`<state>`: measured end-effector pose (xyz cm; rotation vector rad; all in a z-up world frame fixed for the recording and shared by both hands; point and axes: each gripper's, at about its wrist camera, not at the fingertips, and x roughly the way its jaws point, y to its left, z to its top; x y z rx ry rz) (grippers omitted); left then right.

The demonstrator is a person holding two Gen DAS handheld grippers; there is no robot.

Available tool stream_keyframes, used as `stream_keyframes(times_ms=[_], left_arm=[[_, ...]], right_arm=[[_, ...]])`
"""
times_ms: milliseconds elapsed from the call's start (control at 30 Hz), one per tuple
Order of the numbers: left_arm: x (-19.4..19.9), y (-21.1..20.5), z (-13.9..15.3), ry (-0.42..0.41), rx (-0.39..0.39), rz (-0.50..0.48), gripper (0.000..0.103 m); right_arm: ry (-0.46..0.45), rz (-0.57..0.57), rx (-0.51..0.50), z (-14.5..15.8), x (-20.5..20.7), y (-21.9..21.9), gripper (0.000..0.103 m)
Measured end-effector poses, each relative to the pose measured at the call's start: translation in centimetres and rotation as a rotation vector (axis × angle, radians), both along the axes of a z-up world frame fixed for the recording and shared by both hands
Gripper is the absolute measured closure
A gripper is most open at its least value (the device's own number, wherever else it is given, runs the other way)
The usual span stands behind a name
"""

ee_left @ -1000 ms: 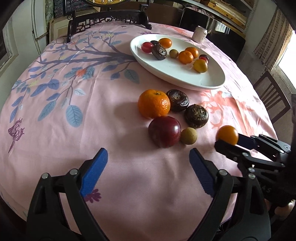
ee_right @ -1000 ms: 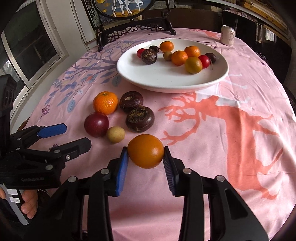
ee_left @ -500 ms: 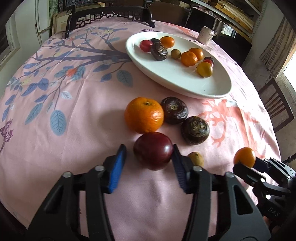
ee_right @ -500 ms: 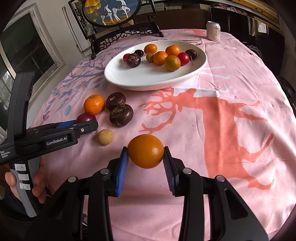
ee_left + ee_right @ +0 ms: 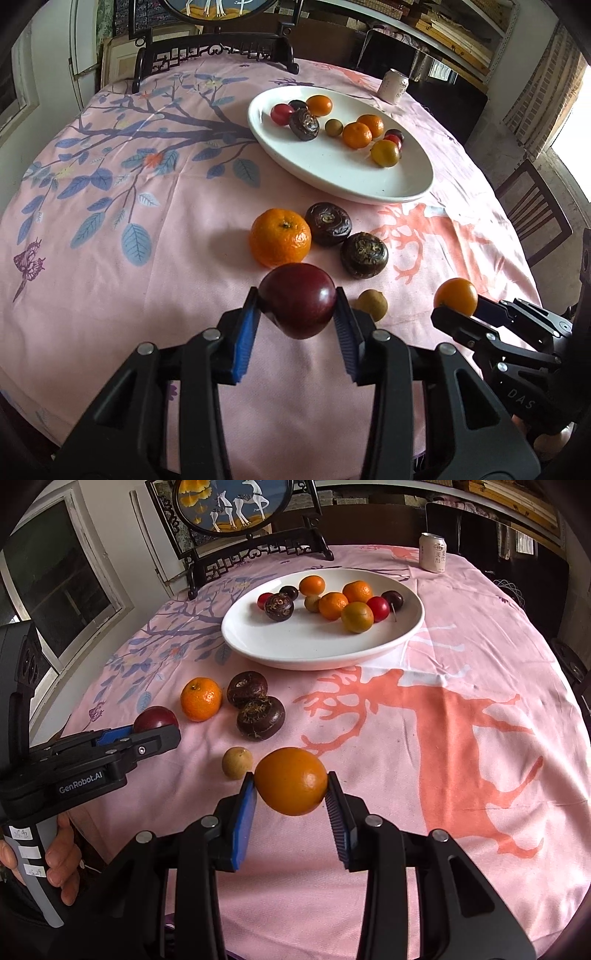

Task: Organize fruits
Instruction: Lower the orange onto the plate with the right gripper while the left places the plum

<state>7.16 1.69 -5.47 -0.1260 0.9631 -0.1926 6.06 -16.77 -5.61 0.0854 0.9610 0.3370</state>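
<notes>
My left gripper (image 5: 297, 317) is shut on a dark red plum (image 5: 297, 300) and holds it above the pink tablecloth; the plum also shows in the right wrist view (image 5: 155, 718). My right gripper (image 5: 291, 794) is shut on a small orange (image 5: 291, 781), lifted off the cloth; it also shows in the left wrist view (image 5: 456, 296). On the cloth lie a mandarin (image 5: 201, 698), two dark brown water chestnuts (image 5: 246, 688) (image 5: 260, 717) and a small tan longan (image 5: 237, 762). A white oval plate (image 5: 295, 642) beyond them holds several fruits.
A drink can (image 5: 433, 552) stands at the far right of the table. A framed round picture on a dark carved stand (image 5: 236, 513) sits at the far edge. A wooden chair (image 5: 535, 214) stands beside the table on the right.
My left gripper moved forward, closed on the dark red plum and lifted it off the cloth. My right gripper rose and drew back with the orange held.
</notes>
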Motion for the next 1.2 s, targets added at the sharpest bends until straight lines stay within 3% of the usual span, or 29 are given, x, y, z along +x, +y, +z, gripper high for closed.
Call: stream_keyframes(times_ms=[367, 633, 900, 1200], left_arm=[[1.2, 0.7, 1.9, -0.032, -0.010, -0.028, 0.063], [9.4, -0.1, 4.7, -0.070, 0.061, -0.020, 0.063], [17.6, -1.7, 2.4, 0.017, 0.080, -0.009, 0.063], [20.8, -2.9, 0.8, 0.049, 0.086, -0.011, 0.061]], right_arm=[[-0.003, -0.004, -0.007, 0.7, 1.4, 0.5, 0.065], [-0.052, -0.021, -0.021, 3.0, 7.8, -0.6, 0.065], [0.036, 0.035, -0.025, 1.0, 16.4, 1.3, 0.065], [0.048, 0.039, -0.070, -0.9, 19.4, 2.1, 0.064]])
